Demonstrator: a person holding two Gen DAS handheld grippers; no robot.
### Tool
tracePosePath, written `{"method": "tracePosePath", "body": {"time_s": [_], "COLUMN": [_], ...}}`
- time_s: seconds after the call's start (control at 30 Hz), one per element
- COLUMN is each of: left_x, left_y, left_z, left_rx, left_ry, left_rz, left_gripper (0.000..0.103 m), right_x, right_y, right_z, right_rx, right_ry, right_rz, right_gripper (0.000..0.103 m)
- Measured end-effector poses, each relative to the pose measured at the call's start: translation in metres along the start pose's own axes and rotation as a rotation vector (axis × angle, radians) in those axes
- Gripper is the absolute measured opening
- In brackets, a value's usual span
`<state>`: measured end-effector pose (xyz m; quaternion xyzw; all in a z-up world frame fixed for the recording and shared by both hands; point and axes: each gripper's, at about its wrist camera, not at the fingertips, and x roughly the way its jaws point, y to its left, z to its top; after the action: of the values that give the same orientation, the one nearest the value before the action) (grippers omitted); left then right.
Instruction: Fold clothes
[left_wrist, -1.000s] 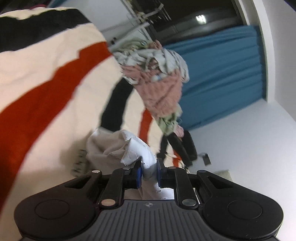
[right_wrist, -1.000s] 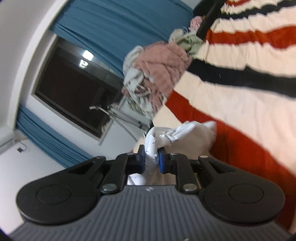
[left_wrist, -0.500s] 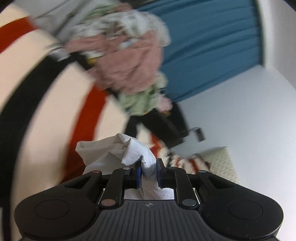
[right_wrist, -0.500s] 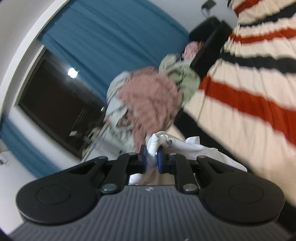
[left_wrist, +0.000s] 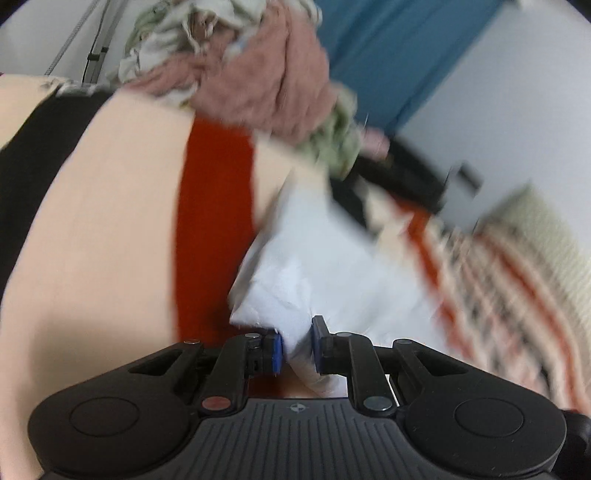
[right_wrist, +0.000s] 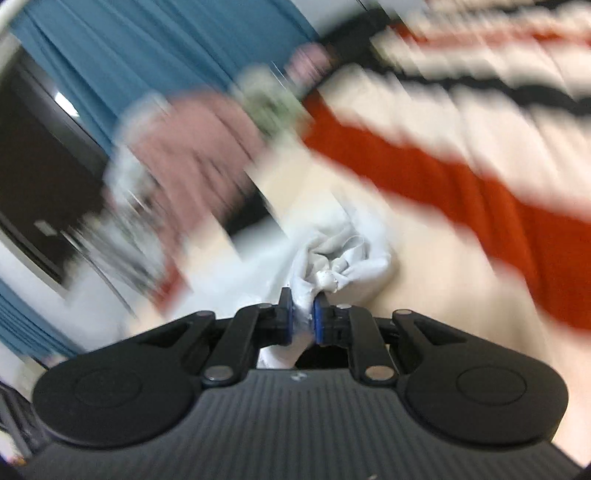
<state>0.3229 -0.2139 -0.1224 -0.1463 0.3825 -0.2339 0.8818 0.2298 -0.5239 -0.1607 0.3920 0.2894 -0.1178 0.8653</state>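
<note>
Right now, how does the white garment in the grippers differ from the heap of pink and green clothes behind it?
The white garment is one plain piece; the heap of pink and green clothes is several crumpled pieces in mixed colours. The white garment is pinched by the left gripper, whose jaws have just been opening, and the right gripper; the heap is untouched. Both lie over the striped blanket.

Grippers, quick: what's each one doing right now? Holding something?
Left gripper: the white cloth is between its jaws, which have just been opening; a grip cannot be told.
Right gripper: jaws closed on the white cloth.
</note>
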Motion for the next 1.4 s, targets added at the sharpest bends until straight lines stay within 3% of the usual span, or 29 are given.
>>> {"method": "tracePosePath", "body": {"time_s": [0.17, 0.27, 0.43, 0.5, 0.53, 0.57, 0.6, 0.7, 1.0, 1.2, 1.4], "left_x": [-0.029, -0.063, -0.131, -0.157, -0.174, -0.188, -0.204, -0.251, -0.355, -0.398, -0.409], "left_y": [-0.016, -0.042, -0.088, -0.108, -0.114, -0.120, -0.126, -0.141, -0.153, -0.139, -0.124], "left_z": [-0.014, -0.008, 0.010, 0.013, 0.013, 0.013, 0.011, -0.002, -0.068, -0.103, -0.123], "left_rx": [0.138, 0.212, 0.225, 0.266, 0.259, 0.250, 0.256, 0.314, 0.443, 0.436, 0.445], "left_ry": [0.010, -0.008, -0.087, -0.108, -0.110, -0.110, -0.117, -0.176, -0.320, -0.427, -0.443], "left_rz": [0.033, 0.051, 0.003, 0.037, 0.049, 0.041, 0.022, 0.028, 0.043, 0.051, 0.086], "left_gripper": [0.040, 0.041, 0.055, 0.063, 0.065, 0.074, 0.084, 0.100, 0.103, 0.103, 0.103], "right_x": [-0.018, -0.043, -0.116, -0.145, -0.161, -0.176, -0.192, -0.236, -0.312, -0.332, -0.315], "right_y": [-0.010, 0.013, 0.052, 0.064, 0.070, 0.075, 0.080, 0.098, 0.123, 0.117, 0.103], "right_z": [-0.023, -0.013, -0.002, -0.001, -0.002, -0.003, -0.006, -0.017, -0.076, -0.118, -0.154], "right_rx": [0.041, -0.041, -0.128, -0.169, -0.184, -0.198, -0.217, -0.288, -0.450, -0.513, -0.512], "right_ry": [0.054, 0.063, 0.001, -0.037, -0.060, -0.086, -0.113, -0.172, -0.280, -0.377, -0.423], "right_rz": [-0.025, -0.065, -0.006, 0.008, 0.019, 0.034, 0.049, 0.084, 0.120, 0.136, 0.134], "right_gripper": [0.021, 0.021, 0.024, 0.046, 0.070, 0.086, 0.089, 0.087, 0.087, 0.087, 0.087]}}
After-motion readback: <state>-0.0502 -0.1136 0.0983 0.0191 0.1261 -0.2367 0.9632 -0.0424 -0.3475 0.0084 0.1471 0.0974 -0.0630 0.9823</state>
